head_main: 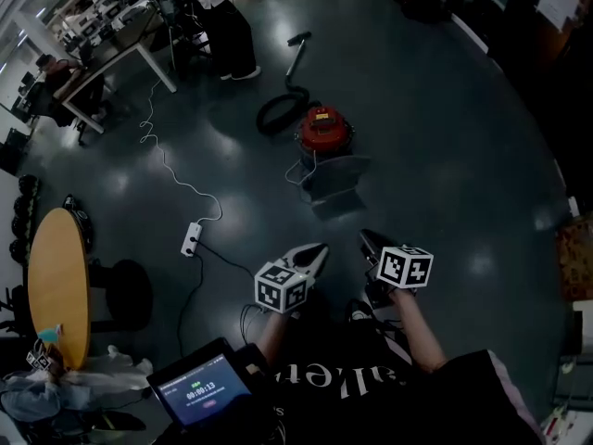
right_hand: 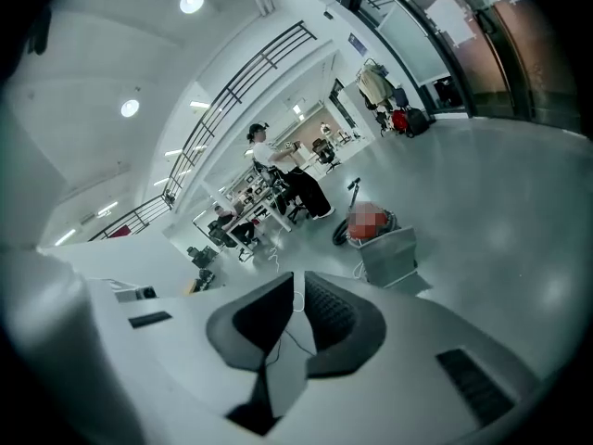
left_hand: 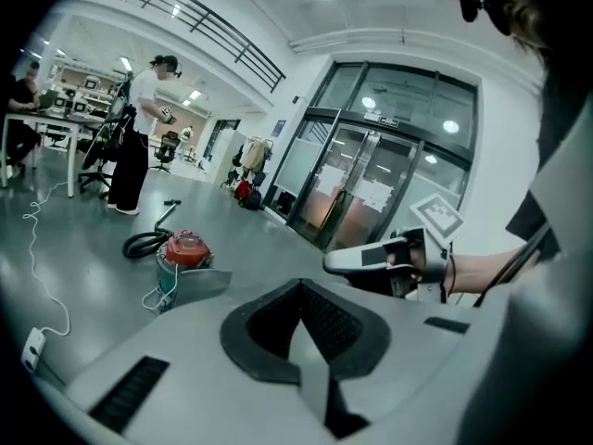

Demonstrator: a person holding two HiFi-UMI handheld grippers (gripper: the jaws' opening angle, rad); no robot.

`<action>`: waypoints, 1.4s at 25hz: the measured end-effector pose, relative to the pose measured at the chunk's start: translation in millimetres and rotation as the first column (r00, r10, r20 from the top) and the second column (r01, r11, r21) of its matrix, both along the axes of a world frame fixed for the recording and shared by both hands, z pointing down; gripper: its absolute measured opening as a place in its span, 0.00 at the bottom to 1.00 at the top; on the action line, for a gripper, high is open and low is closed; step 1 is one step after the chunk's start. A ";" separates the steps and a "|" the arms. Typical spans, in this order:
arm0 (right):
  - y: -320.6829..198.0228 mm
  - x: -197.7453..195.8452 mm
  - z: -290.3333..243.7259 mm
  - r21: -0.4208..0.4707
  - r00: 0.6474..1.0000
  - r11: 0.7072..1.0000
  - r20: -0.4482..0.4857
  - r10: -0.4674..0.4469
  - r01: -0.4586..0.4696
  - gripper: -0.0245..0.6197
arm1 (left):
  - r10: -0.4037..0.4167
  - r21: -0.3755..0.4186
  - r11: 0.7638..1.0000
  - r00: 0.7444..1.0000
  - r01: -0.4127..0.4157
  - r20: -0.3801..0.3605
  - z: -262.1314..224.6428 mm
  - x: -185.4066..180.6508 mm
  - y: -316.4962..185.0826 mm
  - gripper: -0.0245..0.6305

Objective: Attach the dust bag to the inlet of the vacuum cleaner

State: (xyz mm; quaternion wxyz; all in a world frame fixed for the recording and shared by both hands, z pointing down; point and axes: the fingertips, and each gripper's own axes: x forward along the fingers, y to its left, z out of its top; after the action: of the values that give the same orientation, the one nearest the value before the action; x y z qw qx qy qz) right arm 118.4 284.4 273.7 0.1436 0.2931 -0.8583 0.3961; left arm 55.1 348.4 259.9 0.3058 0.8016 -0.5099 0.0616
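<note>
The red vacuum cleaner [head_main: 324, 128] stands on the dark floor ahead, with its black hose [head_main: 278, 109] curled behind it. A grey dust bag [head_main: 335, 174] stands upright right in front of it; whether it is joined to the inlet I cannot tell. The vacuum [left_hand: 187, 247] and bag [left_hand: 196, 286] lie far off in the left gripper view, as do the vacuum [right_hand: 372, 221] and bag [right_hand: 389, 256] in the right gripper view. My left gripper [head_main: 320, 247] [left_hand: 298, 286] is shut and empty. My right gripper [head_main: 363, 236] [right_hand: 296, 281] is closed to a thin slit, also empty. Both are held near my body.
A white power strip [head_main: 191, 239] and its cables trail over the floor at the left. A round wooden table [head_main: 57, 286] and a tablet [head_main: 199, 392] sit at the lower left. A person [head_main: 227, 26] stands by desks at the back. Glass doors [left_hand: 371, 165] rise beyond.
</note>
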 end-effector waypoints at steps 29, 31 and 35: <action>131.9 87.3 -8.6 0.134 0.980 0.971 -0.052 -0.194 0.199 0.11 | -0.152 0.039 0.988 0.988 0.151 0.001 -4.0 95.5 121.2 0.04; 135.8 86.1 -13.6 0.146 0.978 0.968 -0.058 -0.199 0.206 0.11 | -0.151 0.046 0.988 0.989 0.151 0.000 -8.2 95.4 123.9 0.04; 134.2 83.0 -14.4 0.164 0.975 0.962 -0.072 -0.209 0.218 0.11 | -0.143 0.059 0.988 0.990 0.142 0.005 -11.2 94.6 119.0 0.04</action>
State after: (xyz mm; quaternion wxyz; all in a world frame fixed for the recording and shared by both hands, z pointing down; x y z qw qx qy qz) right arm 201.3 418.6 259.3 0.1829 0.2204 -0.9115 0.2952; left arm 149.7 467.3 248.8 0.2835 0.7715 -0.5689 0.0285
